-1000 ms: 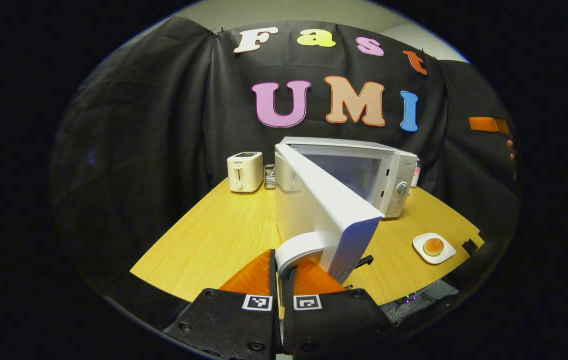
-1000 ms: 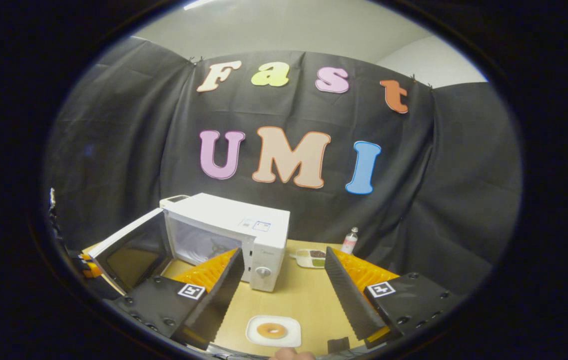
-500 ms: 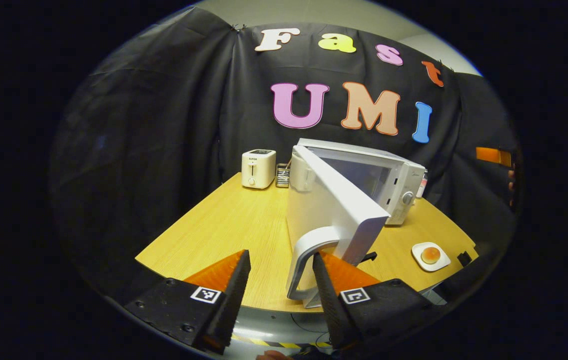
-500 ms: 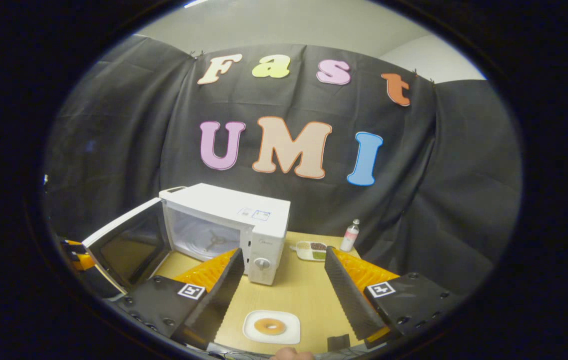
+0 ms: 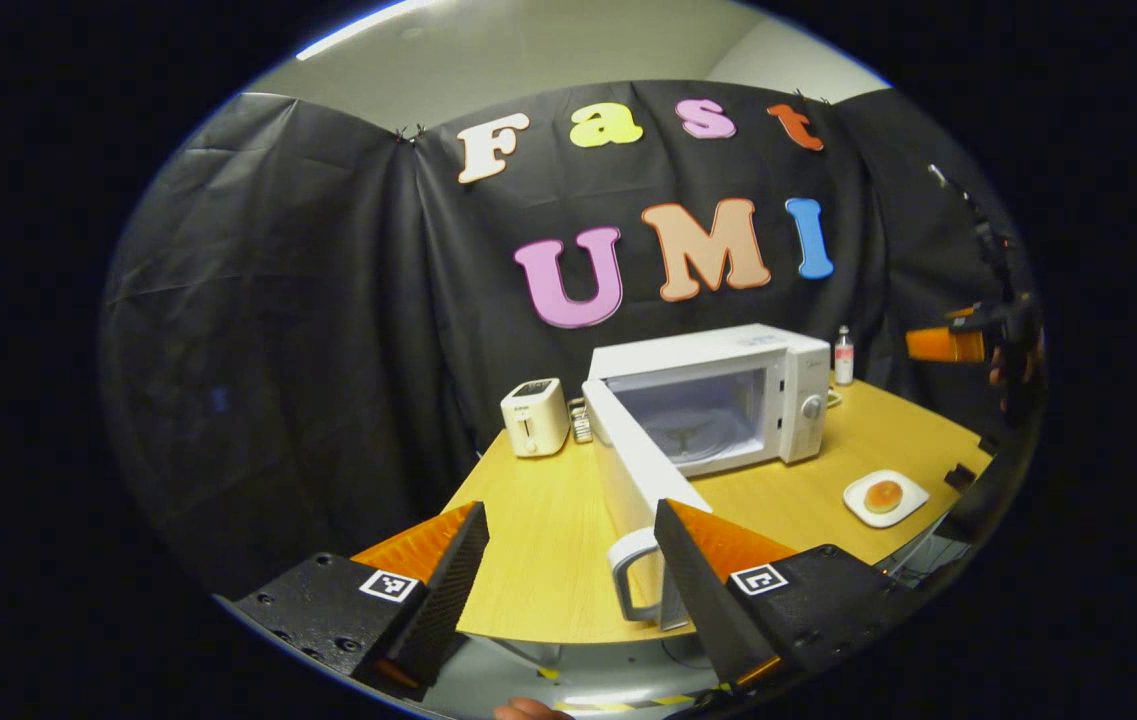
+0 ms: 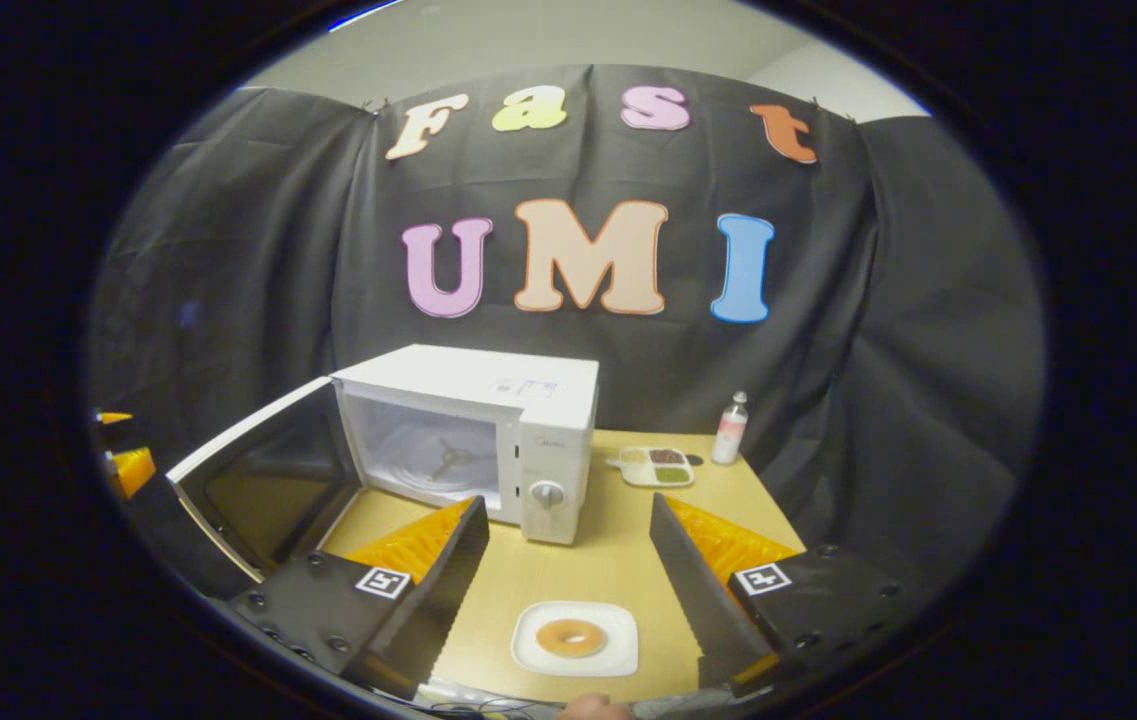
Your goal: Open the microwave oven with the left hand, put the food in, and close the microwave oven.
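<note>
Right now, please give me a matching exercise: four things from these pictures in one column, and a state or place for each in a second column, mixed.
Things:
1. microwave door
2. doughnut
3. toaster
4. left gripper

States or places:
A. on a white plate
B. open, holding nothing
C. swung wide open
D. left of the microwave, by the wall

Pairs: 1-C, 2-A, 3-D, 4-B

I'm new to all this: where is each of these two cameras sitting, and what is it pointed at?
Left gripper view: rides on the left tongs, open, off the table's near-left edge, facing the microwave's open door and handle; its own two fingers show below.
Right gripper view: rides on the right tongs, open, above the near edge, facing the plate with the doughnut; its own fingers show.
Shared: microwave, open door, plate, doughnut, small bottle, table.
</note>
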